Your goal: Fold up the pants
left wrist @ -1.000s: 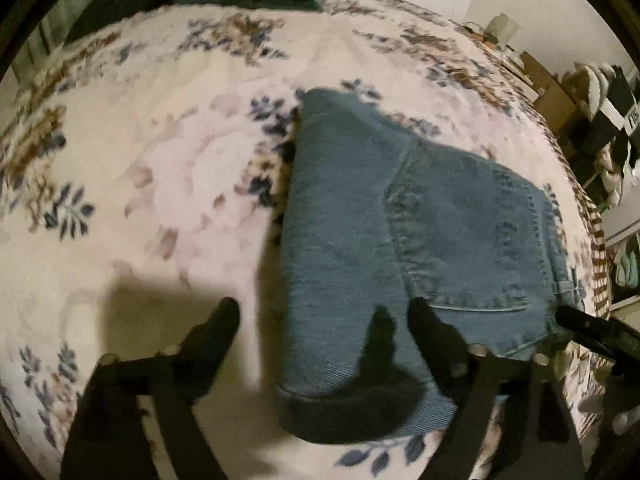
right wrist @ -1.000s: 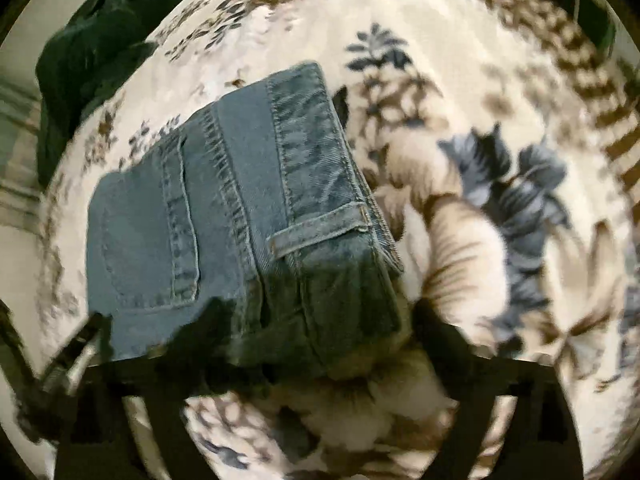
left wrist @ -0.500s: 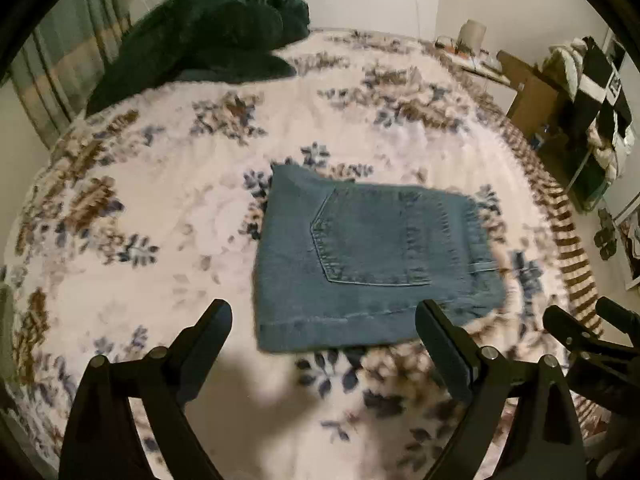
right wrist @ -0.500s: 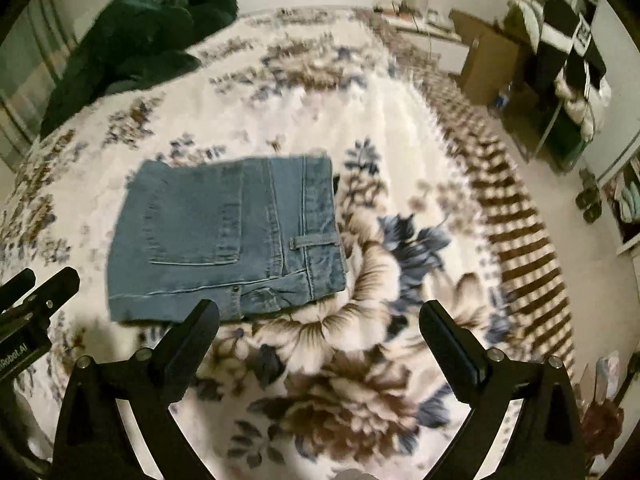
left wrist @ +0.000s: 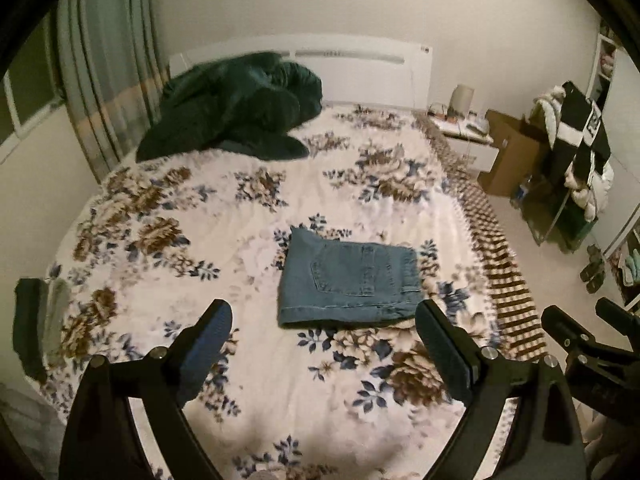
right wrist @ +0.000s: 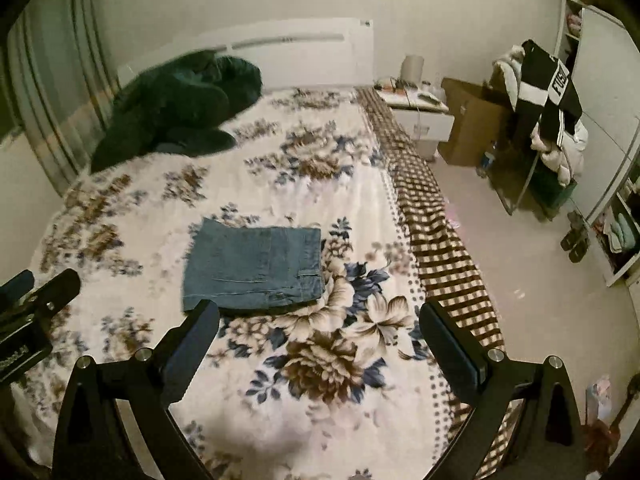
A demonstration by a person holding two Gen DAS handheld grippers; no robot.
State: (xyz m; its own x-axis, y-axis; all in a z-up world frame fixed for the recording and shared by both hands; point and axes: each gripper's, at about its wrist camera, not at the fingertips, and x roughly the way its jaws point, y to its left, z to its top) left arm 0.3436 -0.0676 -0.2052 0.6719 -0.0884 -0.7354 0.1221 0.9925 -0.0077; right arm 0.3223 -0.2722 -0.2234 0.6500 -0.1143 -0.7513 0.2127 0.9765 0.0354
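Bedroom light is dim, and a bed (left wrist: 168, 216) with a flowered cover fills most of both views. On its middle part, somewhat toward the near edge, lie the pants (left wrist: 348, 284), blue jeans folded into a compact rectangle with a back pocket facing up. Their edges look quite even and flat, with no leg hanging out.

Both tools hover above the near side of the bed, well apart from the jeans. On the left gripper (left wrist: 323, 334) the jaws stand wide open and hold nothing. It is the same for the right gripper (right wrist: 320, 330): wide open, empty.

I judge the folding is finished, or nearly; at most a small smoothing of the near edge could remain.

Farther away, a dark green blanket (left wrist: 236, 104) is piled at the white headboard (left wrist: 360, 68). Beside the bed stand a nightstand (right wrist: 416, 116) and a cardboard box (right wrist: 472, 120).
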